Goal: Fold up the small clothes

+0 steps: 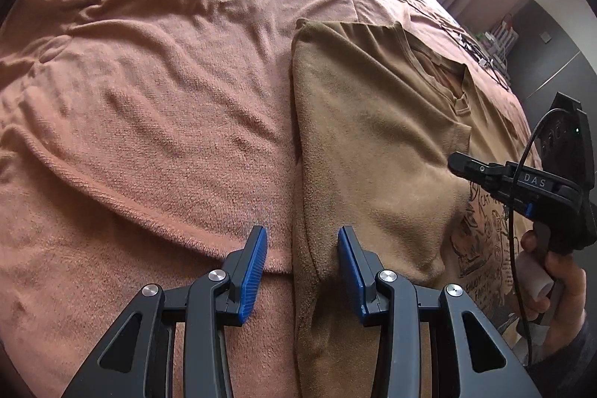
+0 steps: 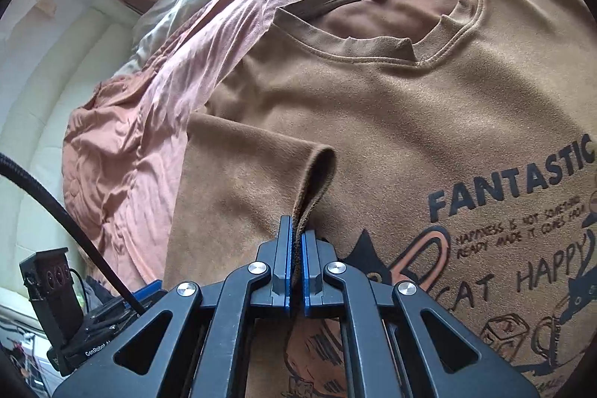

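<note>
A light-brown, soft-knit T-shirt with a black cat print and lettering [image 2: 429,122] lies front up on a bed covered with a rumpled salmon-pink terry blanket [image 1: 149,92], and the step in hand looks like the first side fold: one side panel, sleeve included, is already turned over onto the chest. The right hand-held gripper [image 2: 295,248] has its blue pads pressed together on the hem of the short sleeve [image 2: 253,170], which rises in a small ridge from the jaws and lies over the shirt front, short of the print. The left hand-held gripper [image 1: 302,267] hangs spread wide over the folded long edge of the shirt, one pad above the blanket and the other above the cloth, gripping nothing. The next move probably calls for laying the sleeve flat and straight along the fold before letting go, while the left one presses or pinches the edge so the crease does not slide; the cloth looks limp and will likely sag if dropped early.
</note>
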